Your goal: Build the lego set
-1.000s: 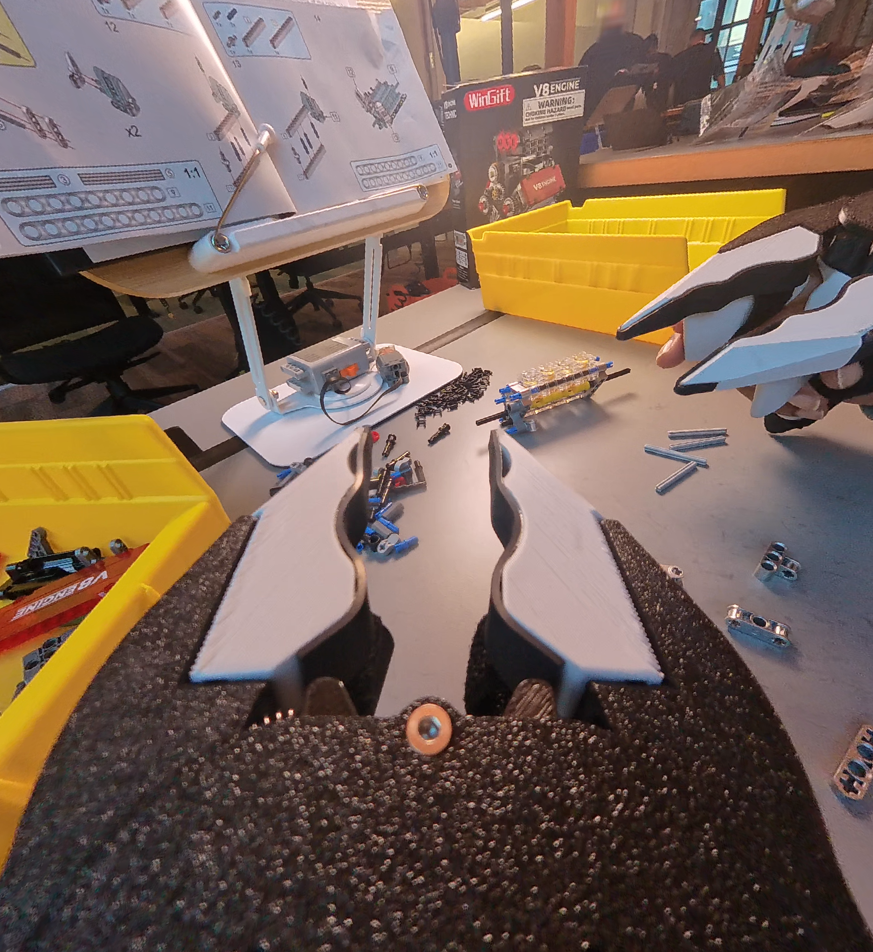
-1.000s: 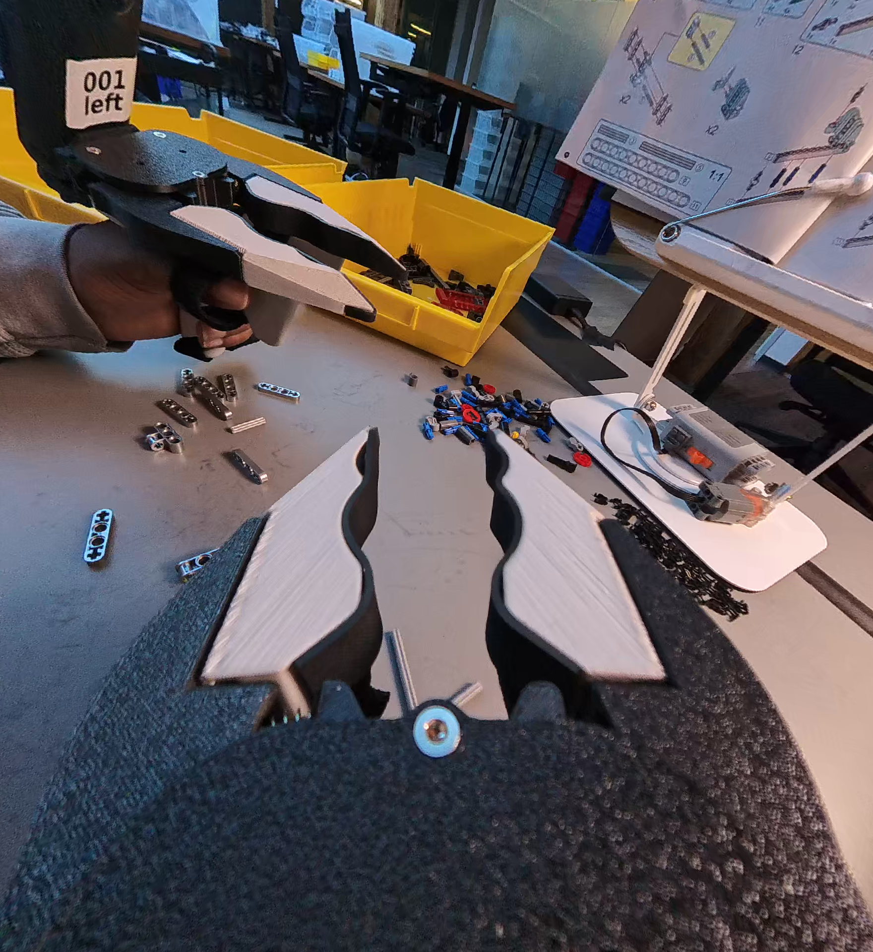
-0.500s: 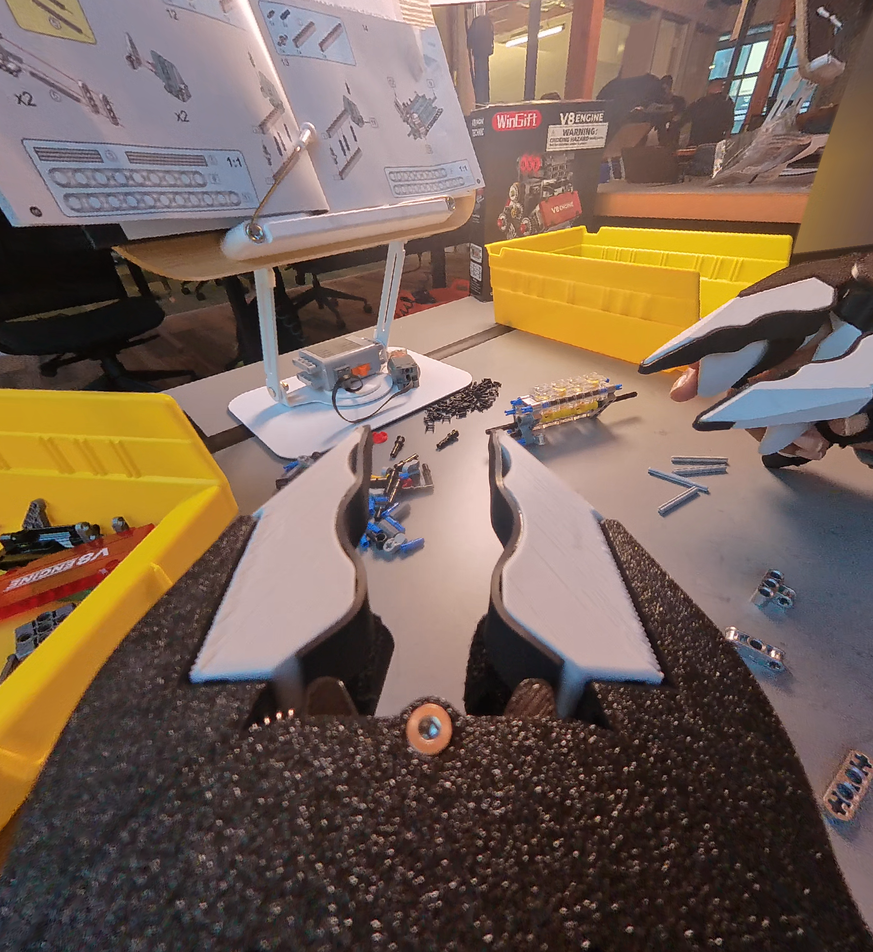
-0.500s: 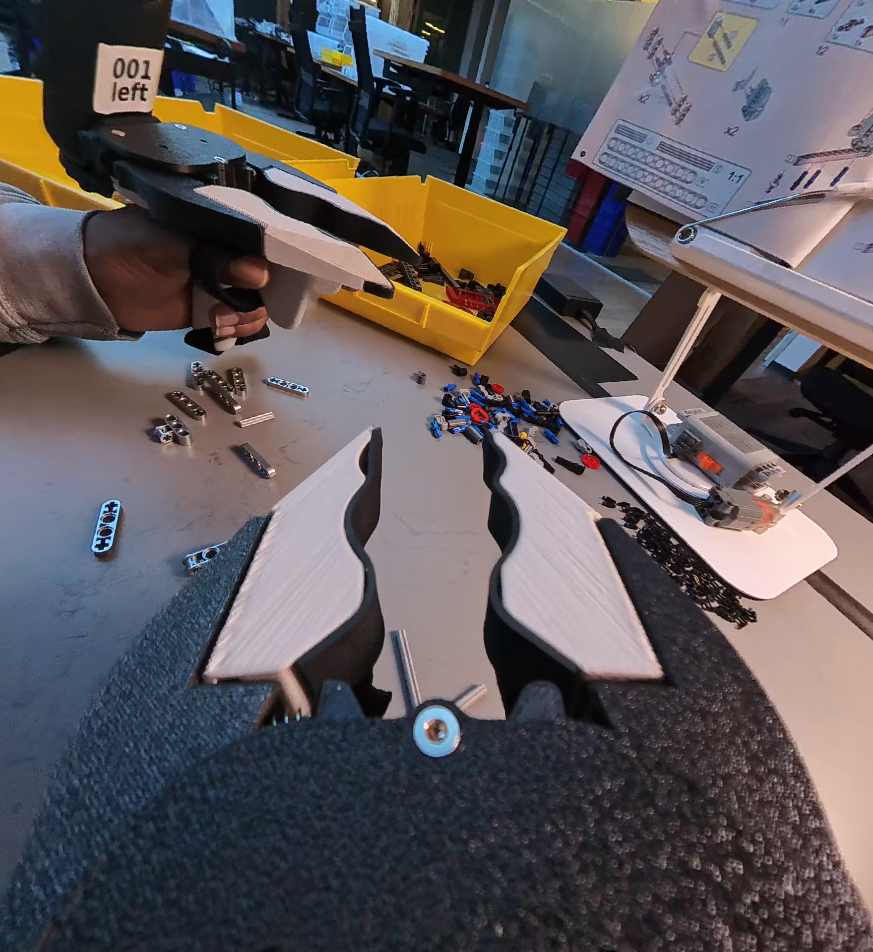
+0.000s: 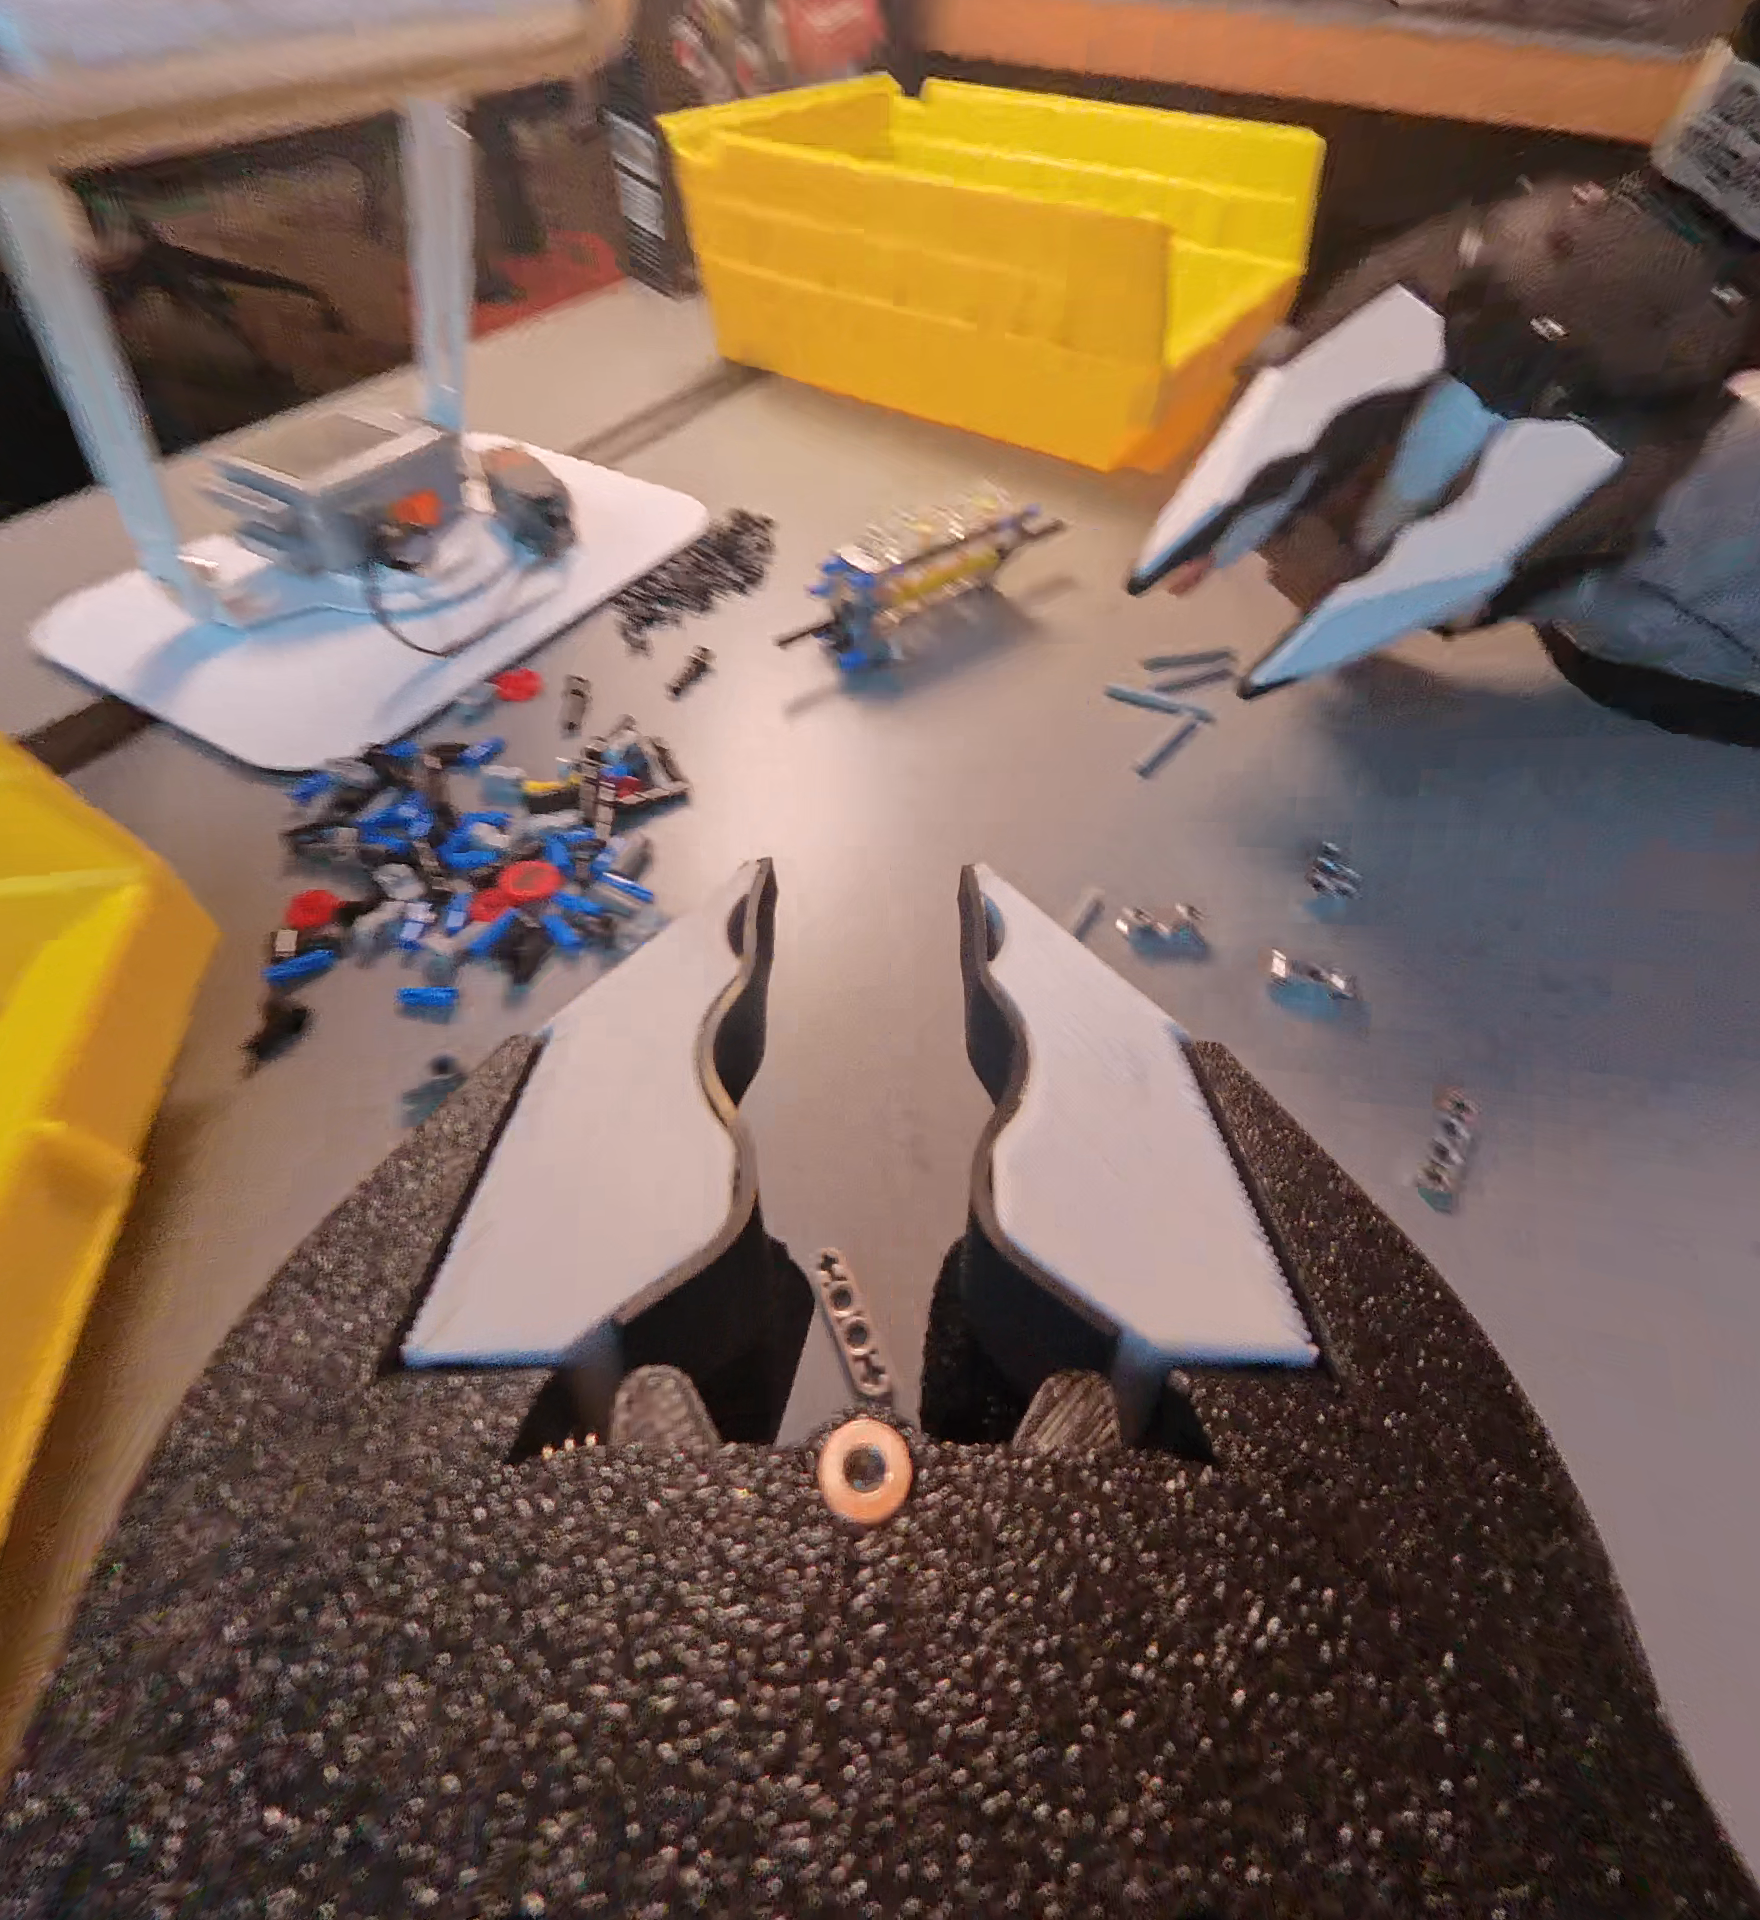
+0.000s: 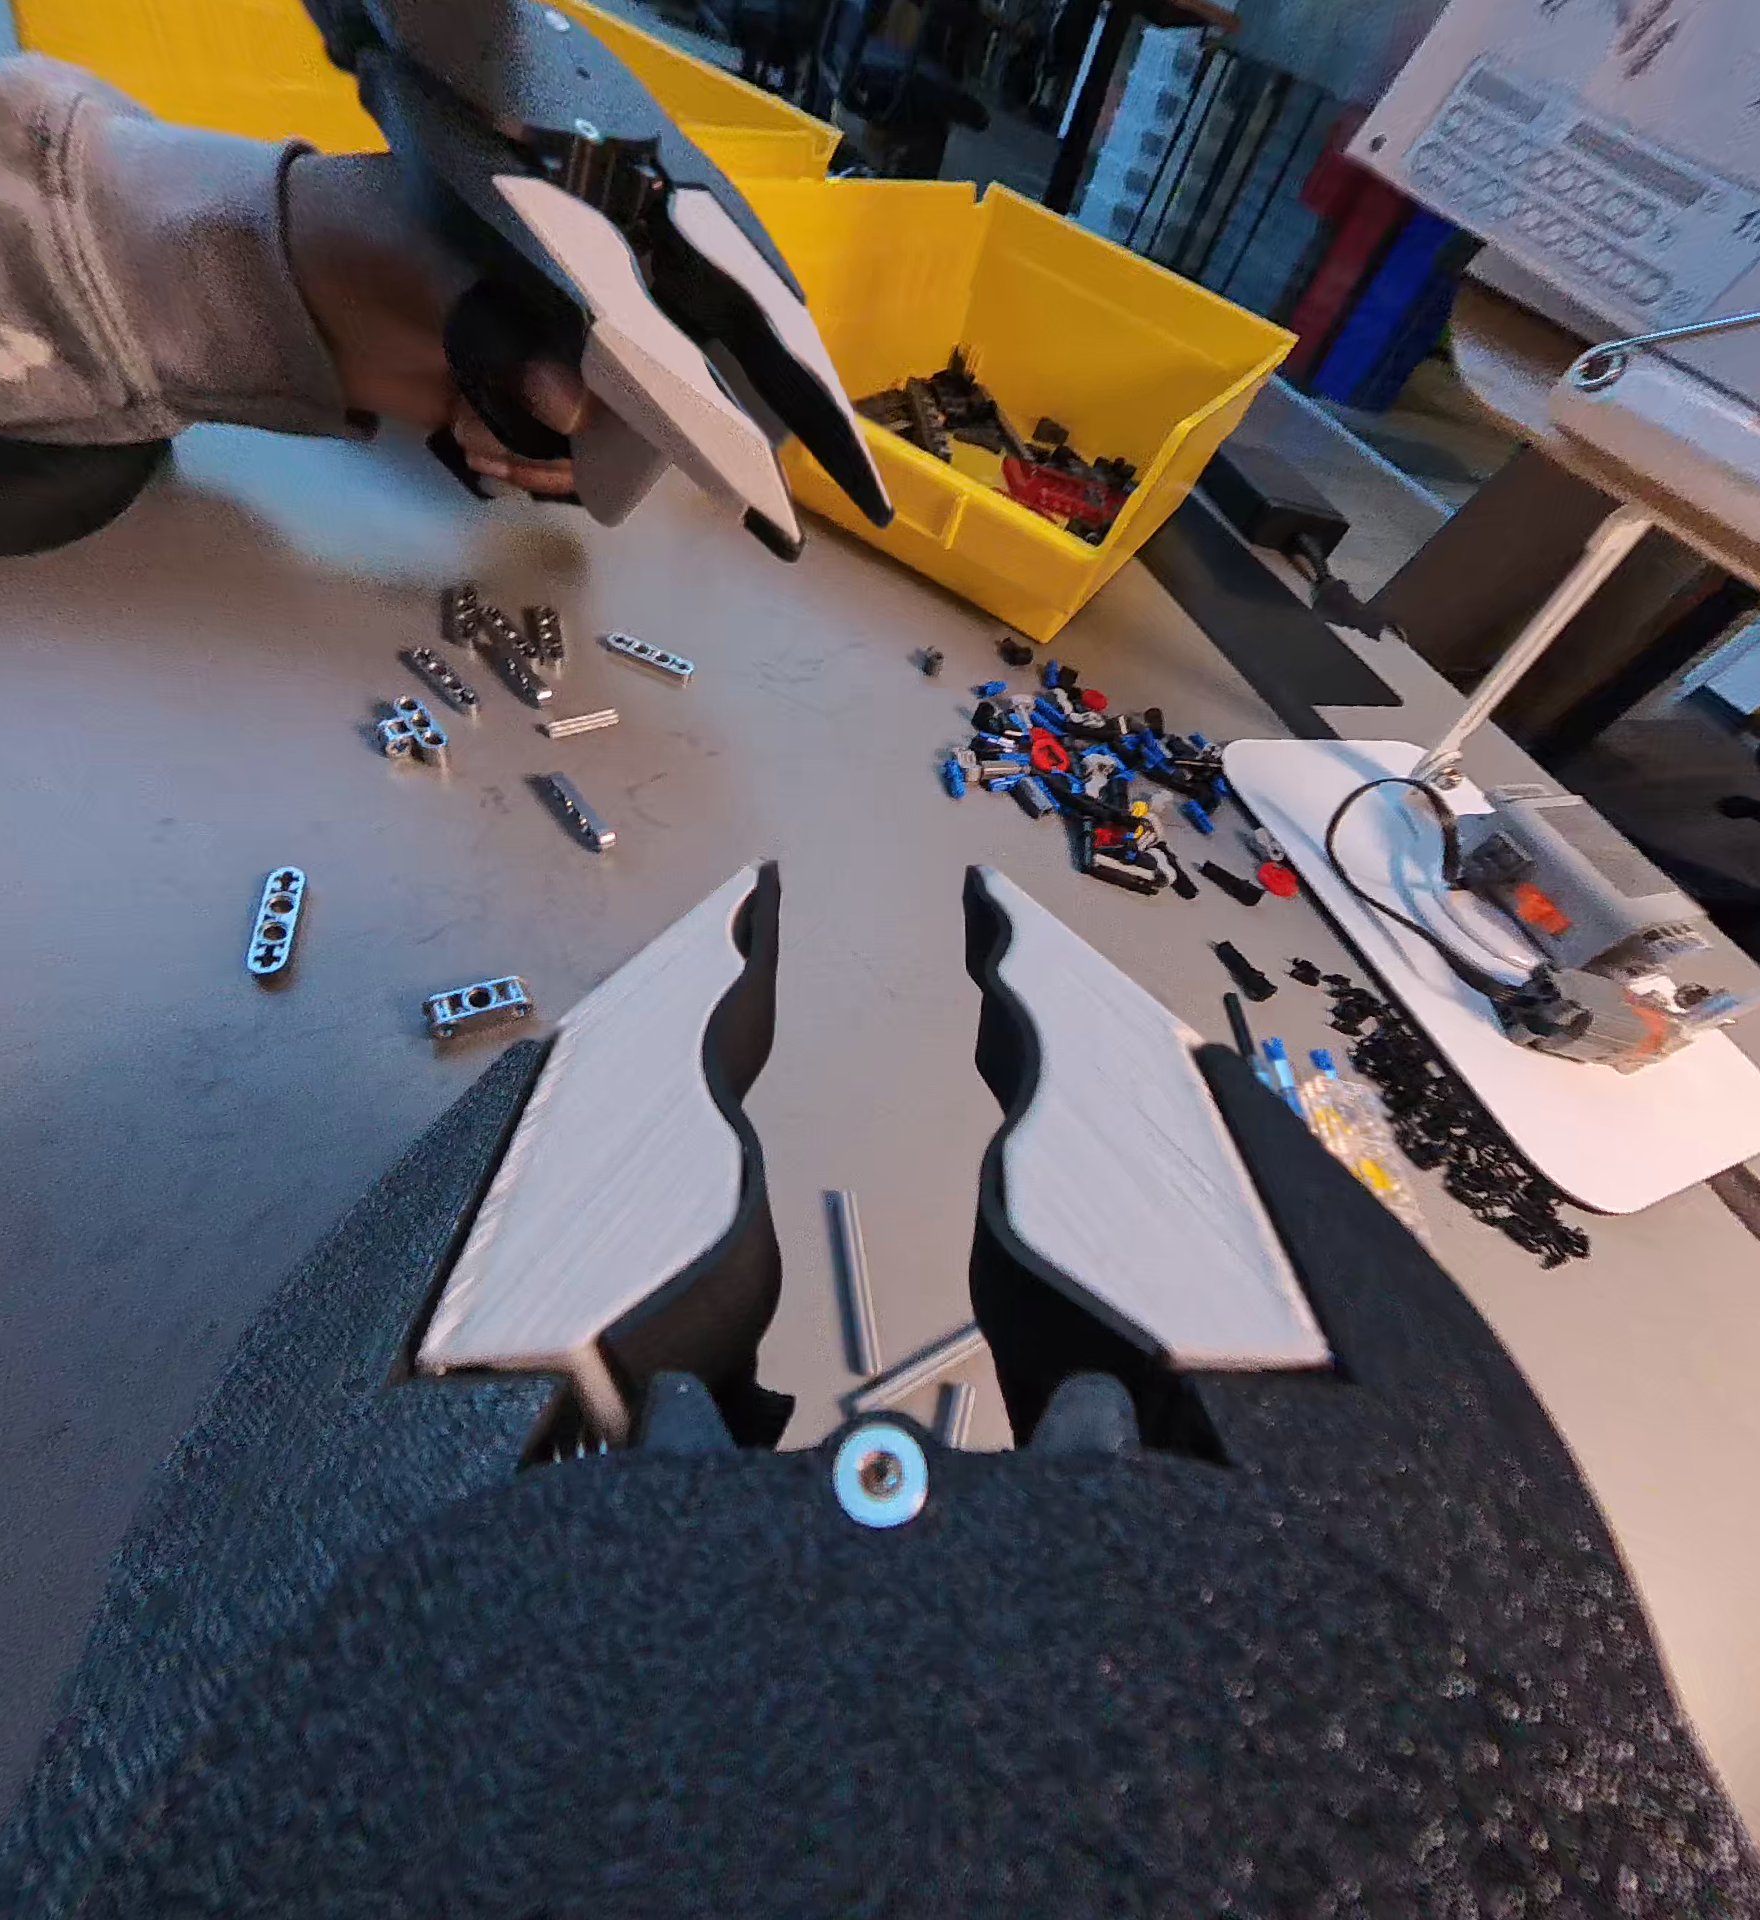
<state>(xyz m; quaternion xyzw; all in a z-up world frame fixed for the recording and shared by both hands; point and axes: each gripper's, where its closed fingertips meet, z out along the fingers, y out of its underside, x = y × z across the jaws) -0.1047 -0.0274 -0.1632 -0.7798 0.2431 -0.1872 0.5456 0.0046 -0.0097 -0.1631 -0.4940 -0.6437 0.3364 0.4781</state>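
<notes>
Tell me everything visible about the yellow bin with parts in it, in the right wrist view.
The yellow bin is glossy plastic, open-topped, with a low cut front lip. It sits upright on the grey table, holding a loose heap of black pieces and a red part. The open left gripper hovers just before its front wall; contact cannot be told.
</notes>
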